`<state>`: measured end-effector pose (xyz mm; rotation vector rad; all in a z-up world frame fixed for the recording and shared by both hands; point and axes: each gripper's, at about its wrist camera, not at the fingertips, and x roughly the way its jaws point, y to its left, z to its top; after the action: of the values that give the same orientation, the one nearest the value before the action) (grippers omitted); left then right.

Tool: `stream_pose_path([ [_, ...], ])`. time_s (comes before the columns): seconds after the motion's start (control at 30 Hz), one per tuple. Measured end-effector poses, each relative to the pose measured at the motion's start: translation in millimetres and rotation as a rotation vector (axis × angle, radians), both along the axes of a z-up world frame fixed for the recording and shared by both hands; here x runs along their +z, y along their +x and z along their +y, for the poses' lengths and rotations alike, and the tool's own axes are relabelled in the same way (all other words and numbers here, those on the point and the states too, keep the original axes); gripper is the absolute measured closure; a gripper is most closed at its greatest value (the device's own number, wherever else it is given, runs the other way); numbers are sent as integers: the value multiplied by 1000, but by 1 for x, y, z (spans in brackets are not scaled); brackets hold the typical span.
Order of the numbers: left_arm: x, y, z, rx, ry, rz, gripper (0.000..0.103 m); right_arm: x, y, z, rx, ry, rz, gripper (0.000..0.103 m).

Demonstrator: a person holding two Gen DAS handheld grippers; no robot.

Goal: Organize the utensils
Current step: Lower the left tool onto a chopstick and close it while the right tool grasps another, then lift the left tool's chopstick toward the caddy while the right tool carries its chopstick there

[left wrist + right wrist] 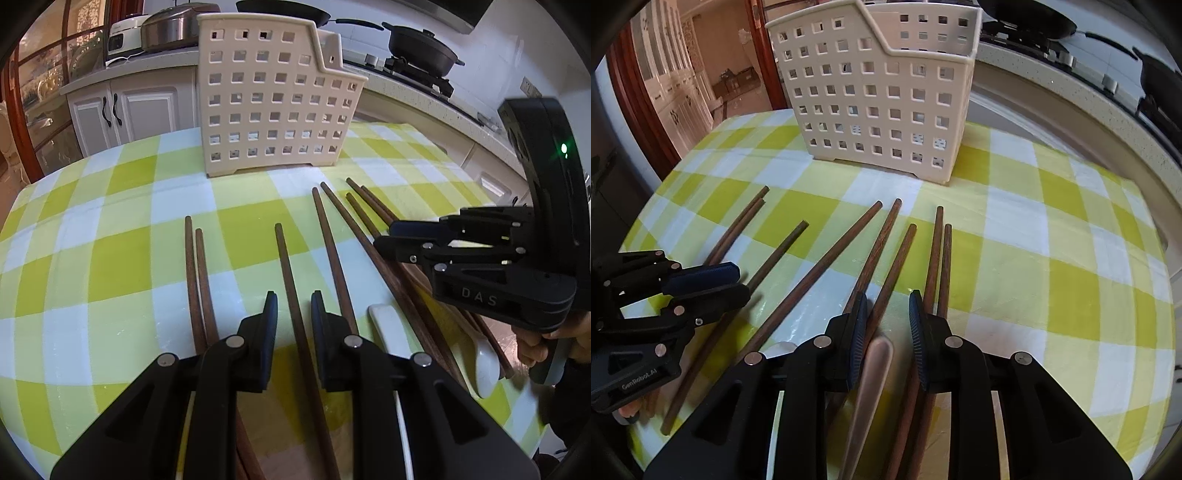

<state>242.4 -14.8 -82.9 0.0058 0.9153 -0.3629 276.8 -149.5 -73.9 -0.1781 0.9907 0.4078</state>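
Eight dark wooden chopsticks [827, 258] lie fanned on the checked cloth [1052, 240] before one cream perforated holder [882, 99], with one white spoon [484, 363]. The left gripper [294, 299] straddles one chopstick, pads narrowly clear; the right gripper [888, 301] likewise stands narrowly apart over the spoon's handle, gripping nothing.

The black two-finger left gripper [293, 306] straddles one dark brown wooden chopstick [291, 295] on the green-and-white checked tablecloth [110, 258], pads not touching it; more chopsticks fan alongside; a cream perforated plastic utensil basket [273, 103] stands beyond; the black right gripper [384, 236] hangs at right.
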Motion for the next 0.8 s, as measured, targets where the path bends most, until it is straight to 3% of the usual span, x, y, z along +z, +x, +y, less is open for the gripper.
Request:
stream_pose_path([
  [0.1,-1,2,-3,-7,19,-8,85,-1,2,3,7,-14,-15,82],
  [0.23,-2,8,-6,0,52,-12,96,-1,5,2,14,-8,-15,93],
  [0.5,4,11,1,5,-11,-3,97,4,7,-3,-19,48,-21,96],
  [0.8,48,-7,15,26,-80,-89,98,61,-16,-7,-12,118,-130,97],
])
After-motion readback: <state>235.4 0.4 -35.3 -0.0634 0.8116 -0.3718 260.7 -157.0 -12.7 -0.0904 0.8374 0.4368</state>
